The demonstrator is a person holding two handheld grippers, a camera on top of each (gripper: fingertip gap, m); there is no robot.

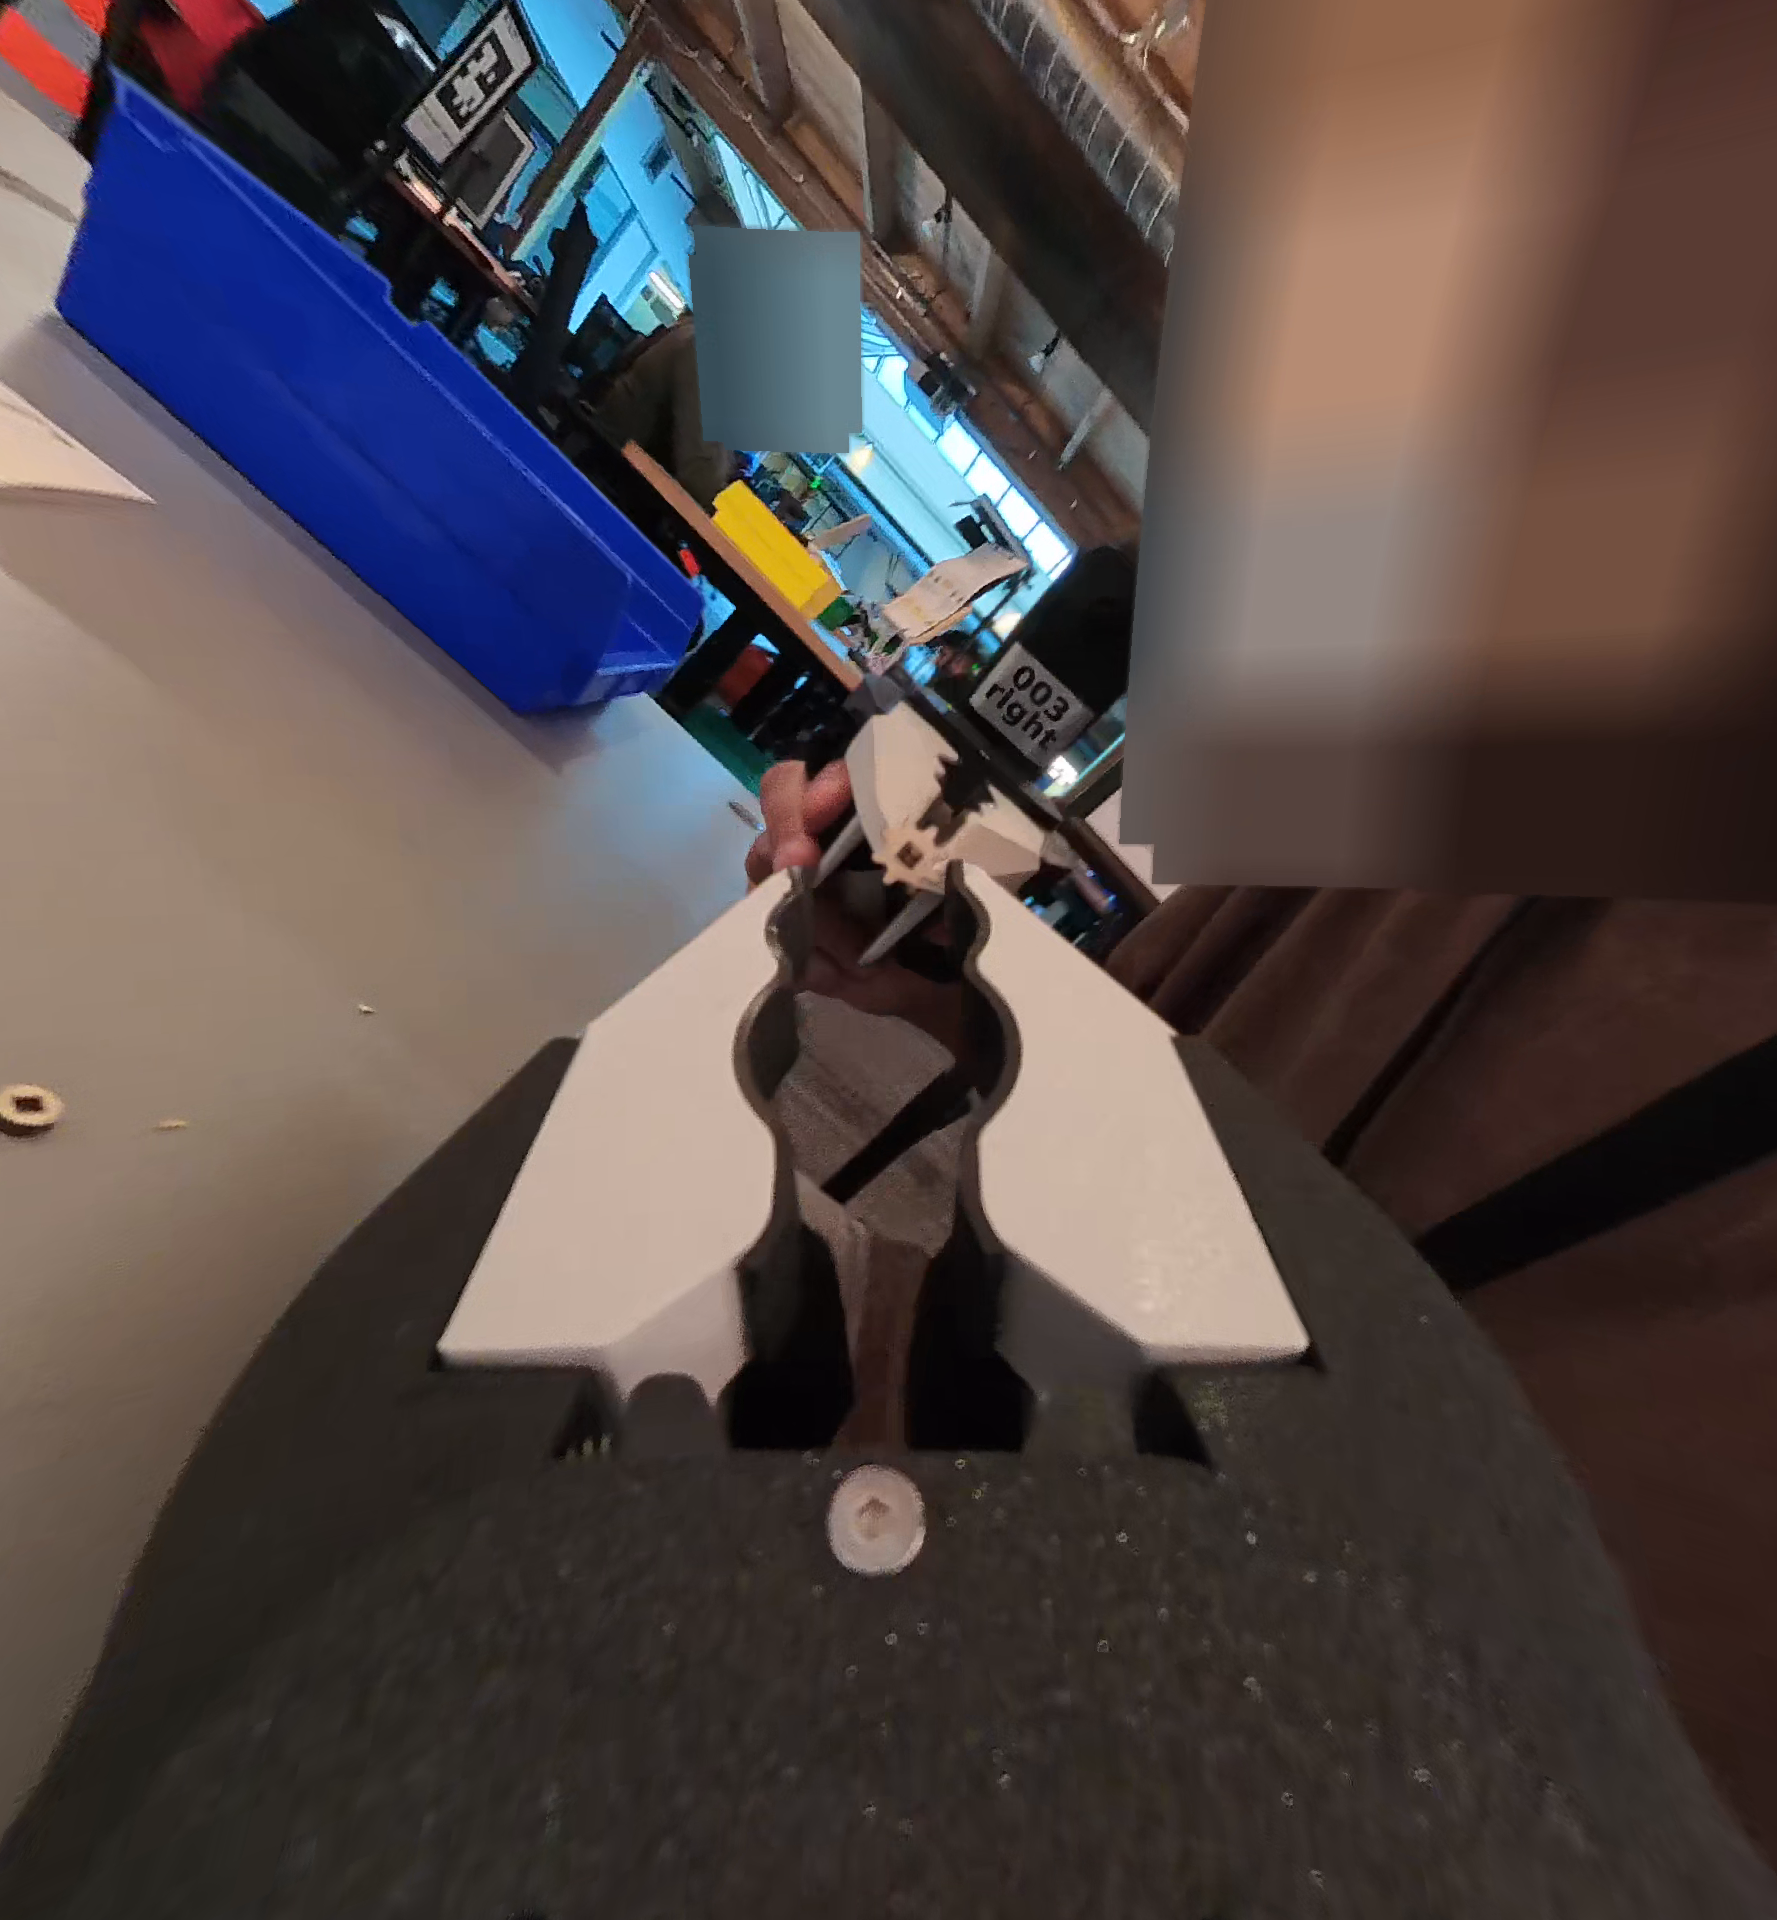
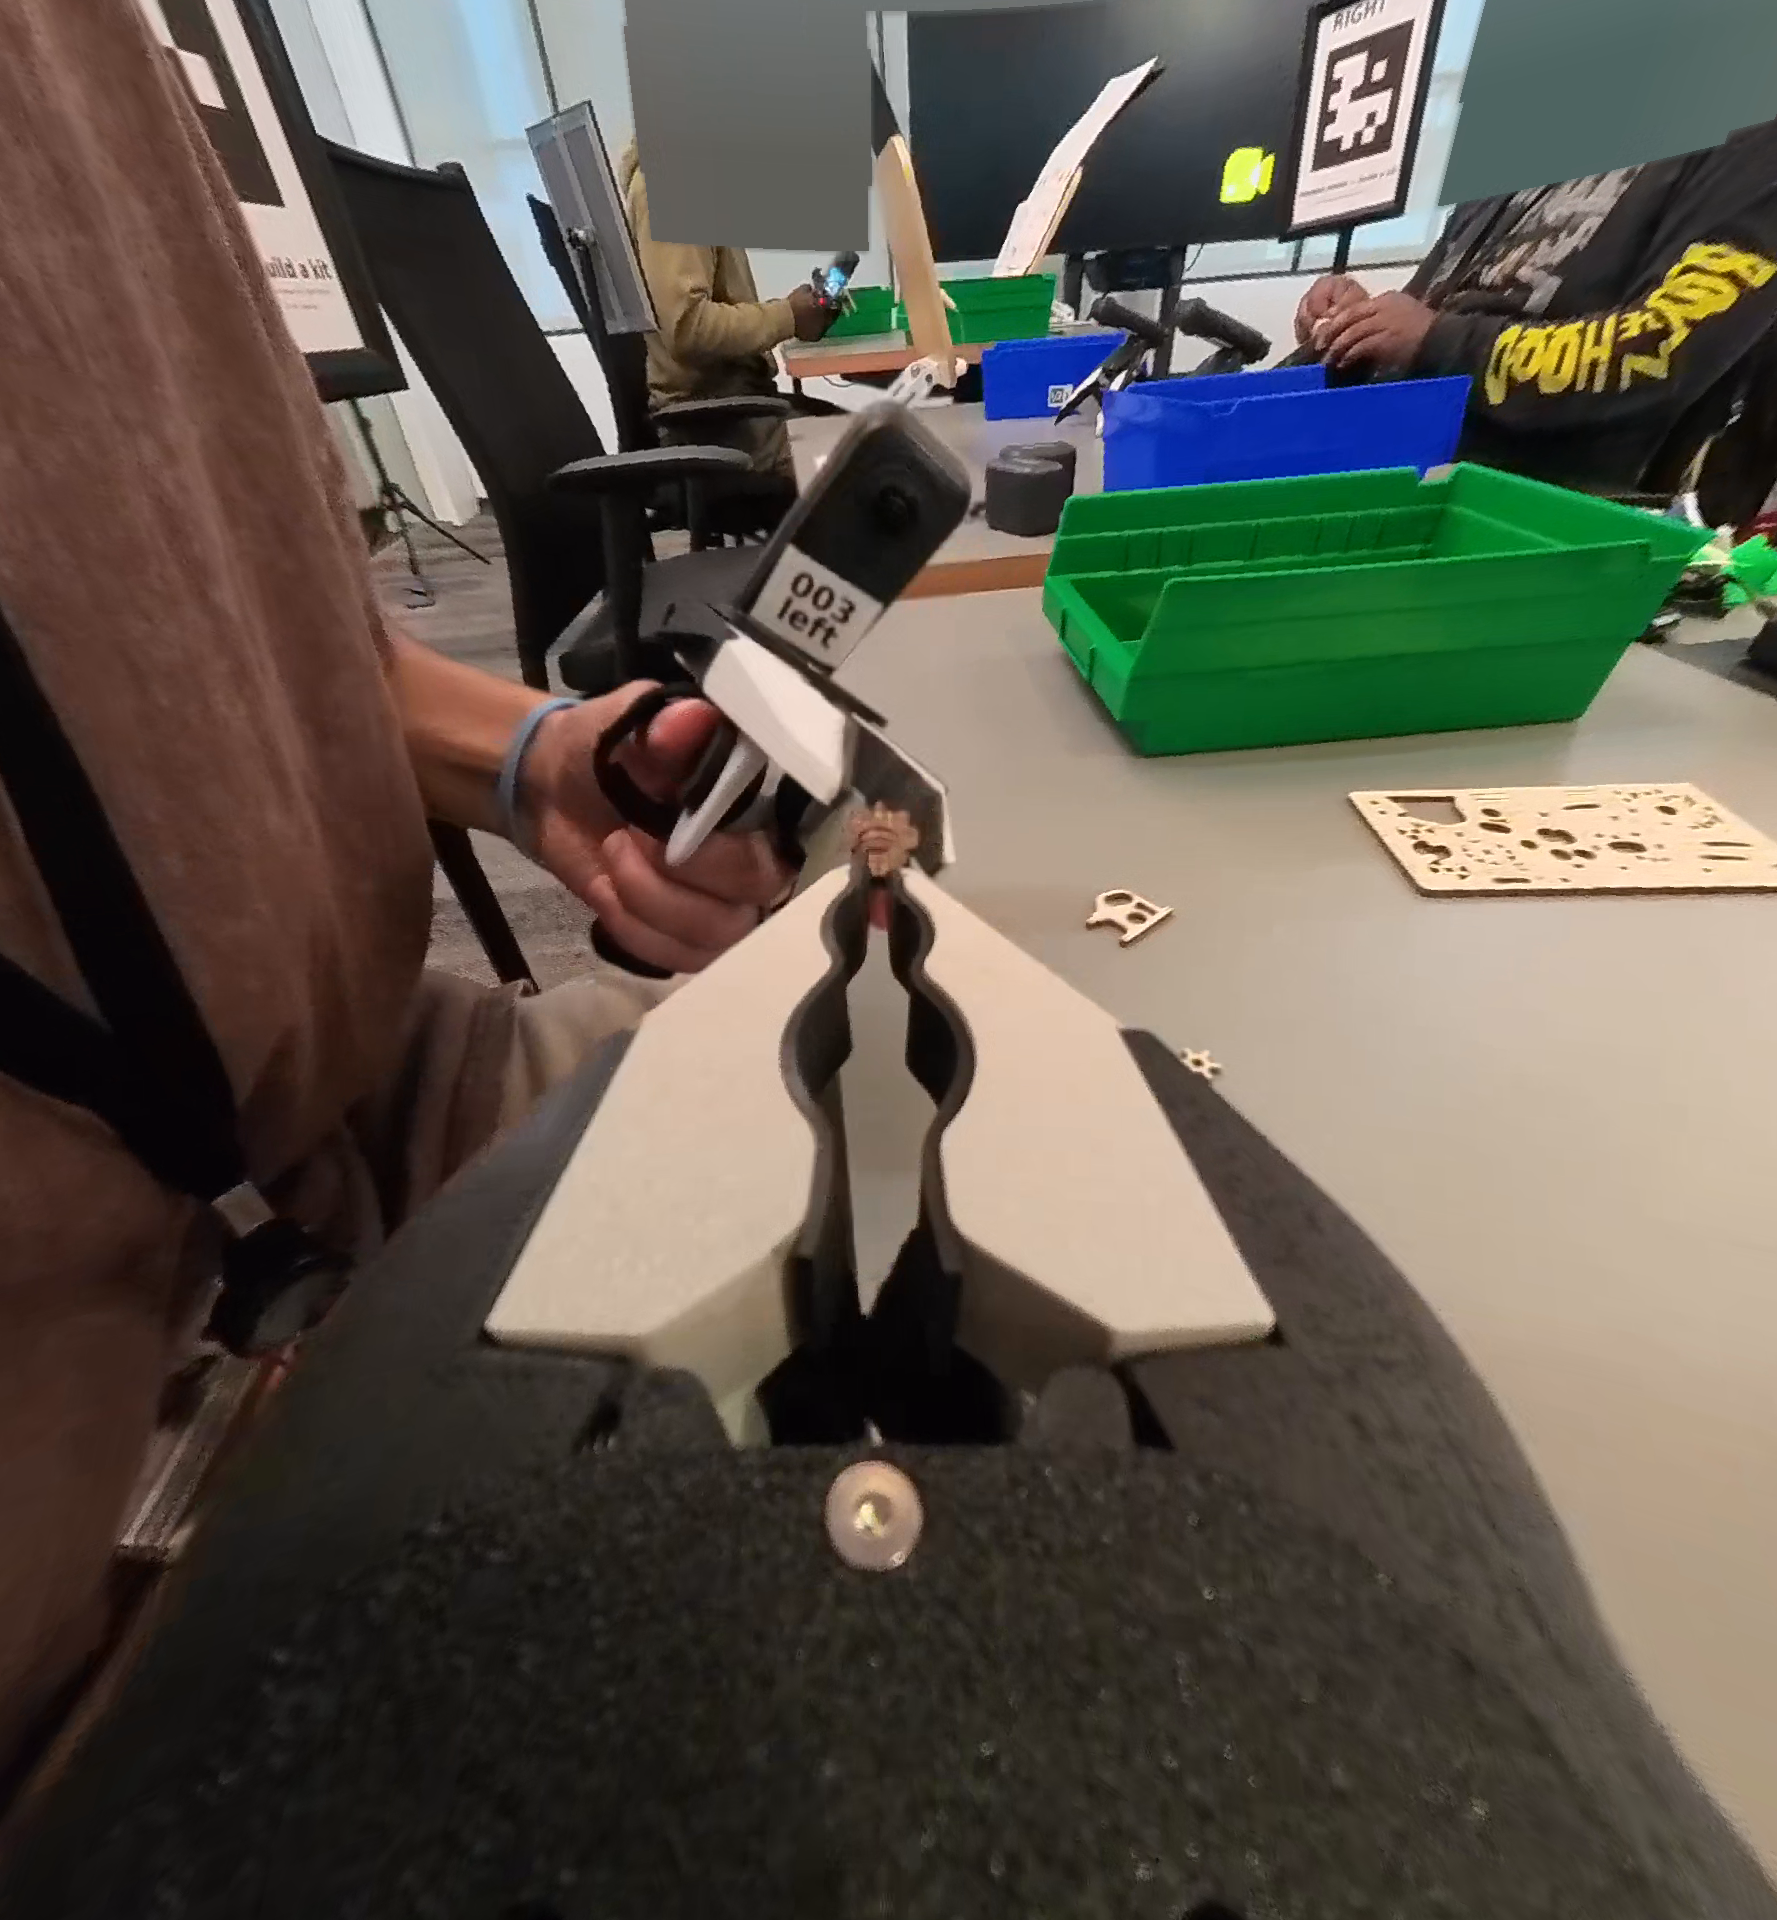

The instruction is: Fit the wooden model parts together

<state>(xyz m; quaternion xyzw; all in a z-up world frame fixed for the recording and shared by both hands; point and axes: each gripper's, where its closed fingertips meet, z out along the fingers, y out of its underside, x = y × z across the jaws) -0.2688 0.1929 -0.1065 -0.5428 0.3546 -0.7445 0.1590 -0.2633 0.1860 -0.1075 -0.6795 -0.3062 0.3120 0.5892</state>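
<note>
Right claw (image 2: 879,894) and left claw (image 2: 899,831), tips together, both pinch the small wooden part (image 2: 882,844) at twelve o'clock; uneven squeezing could snap or drop it.

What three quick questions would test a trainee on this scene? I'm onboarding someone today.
1. True or false: the wooden sheet lies inside the green bin.
2. What do the right gripper's jaws hold? A) a ring B) a small wooden part C) nothing
3. What colour is the bin nearest the sheet?

Key: 1. False, it lies flat on the table. 2. B. 3. Green.
</note>
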